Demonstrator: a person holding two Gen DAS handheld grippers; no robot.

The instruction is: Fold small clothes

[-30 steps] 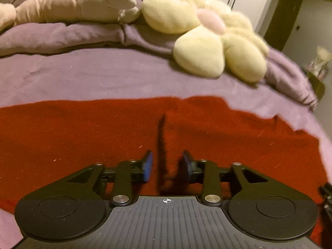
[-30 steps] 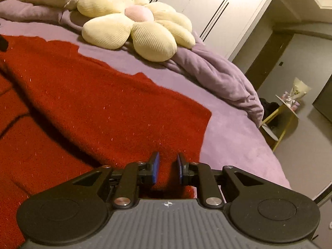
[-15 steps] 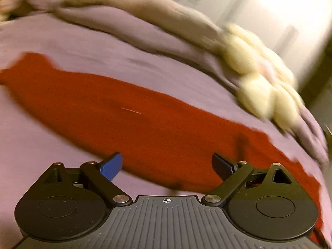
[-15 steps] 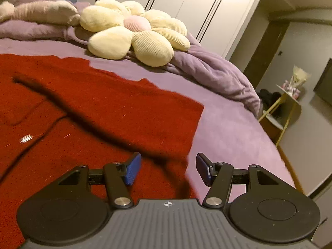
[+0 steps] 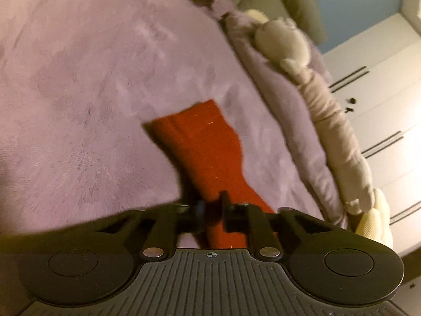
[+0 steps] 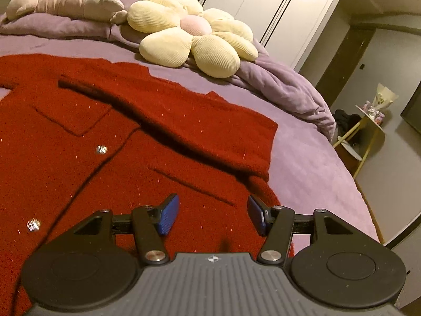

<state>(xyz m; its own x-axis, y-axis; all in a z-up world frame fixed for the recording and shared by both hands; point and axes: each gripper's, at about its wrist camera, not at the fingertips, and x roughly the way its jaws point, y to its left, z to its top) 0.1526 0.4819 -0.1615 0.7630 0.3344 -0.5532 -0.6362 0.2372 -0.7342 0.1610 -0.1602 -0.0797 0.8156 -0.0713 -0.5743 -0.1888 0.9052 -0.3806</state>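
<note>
My left gripper (image 5: 210, 208), wide open half a second ago, now pinches the cardigan's left sleeve (image 5: 205, 144) on the bed (image 5: 79, 79); right gripper (image 6: 213, 216) has let go, jaws apart above the cardigan (image 6: 79, 158), right sleeve folded

Red cardigan (image 6: 79, 144) — left side cut off

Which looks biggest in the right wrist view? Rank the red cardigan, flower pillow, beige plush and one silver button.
1. Red cardigan, though it lies nearest the camera.
2. Flower pillow.
3. Beige plush, lying farther back, so its rank is unsure.
4. Silver button.
</note>
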